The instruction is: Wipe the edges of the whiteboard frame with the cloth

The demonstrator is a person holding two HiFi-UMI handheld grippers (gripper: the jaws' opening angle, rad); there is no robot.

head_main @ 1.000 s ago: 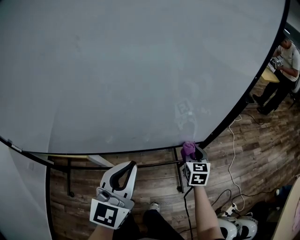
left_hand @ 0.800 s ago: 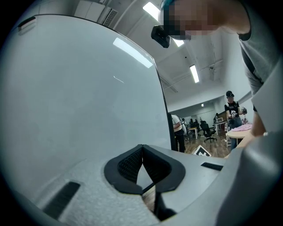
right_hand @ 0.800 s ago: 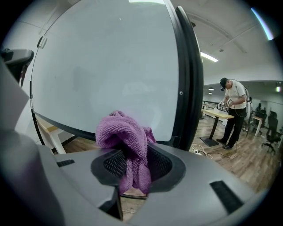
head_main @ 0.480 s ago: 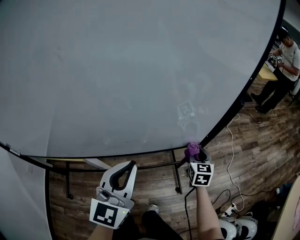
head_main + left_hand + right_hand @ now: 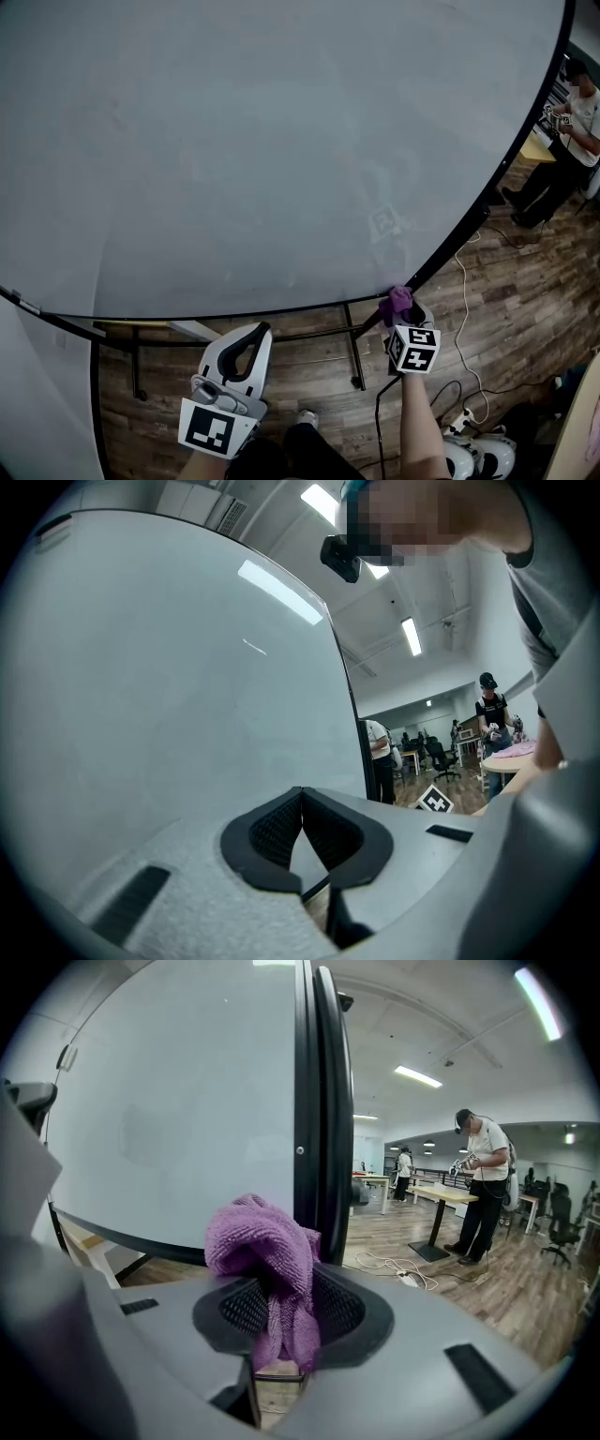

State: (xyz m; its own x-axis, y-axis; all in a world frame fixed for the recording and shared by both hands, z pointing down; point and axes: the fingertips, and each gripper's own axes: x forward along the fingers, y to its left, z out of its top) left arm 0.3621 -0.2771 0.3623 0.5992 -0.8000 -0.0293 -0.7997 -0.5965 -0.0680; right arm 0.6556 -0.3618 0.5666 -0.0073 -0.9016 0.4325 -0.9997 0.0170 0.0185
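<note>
At the board's btm-right corner, the right gripper point(image 5: 281, 1321) is clamped on the purple cloth point(image 5: 267, 1241). The cloth bunches up out of the jaws & presses against the black whiteboard frame point(image 5: 323, 1101) directly ahead of them. The wad sits where the lower rail, running off to that gripper's left, meets the upright edge rising ahead of it. The left gripper point(image 5: 302, 803) hangs low & well to the left of the working one, jaws pinched together w/ nothing btwn them, clear of the board.

Progress, as I'd judge it: mid-job at best. The cloth is at a corner, so one run is prob. ending or starting. The frame shows no streak or dust line, so I can't tell which edges are done. The long upright side above the gripper looks like what's left, plus the top edge, out of sight.

The whiteboard surface point(image 5: 262, 141) beyond the jaws is pale grey & blank, w/ a faint ghostly patch just above the cloth. Below the gripper are dark stand legs point(image 5: 352, 342) & a wood-plank floor point(image 5: 525, 281), w/ a white cable point(image 5: 466, 281) trailing off to its right. Farther right, another person point(image 5: 572, 108) stands at a desk, strip lights point(image 5: 419, 1075) overhead.
</note>
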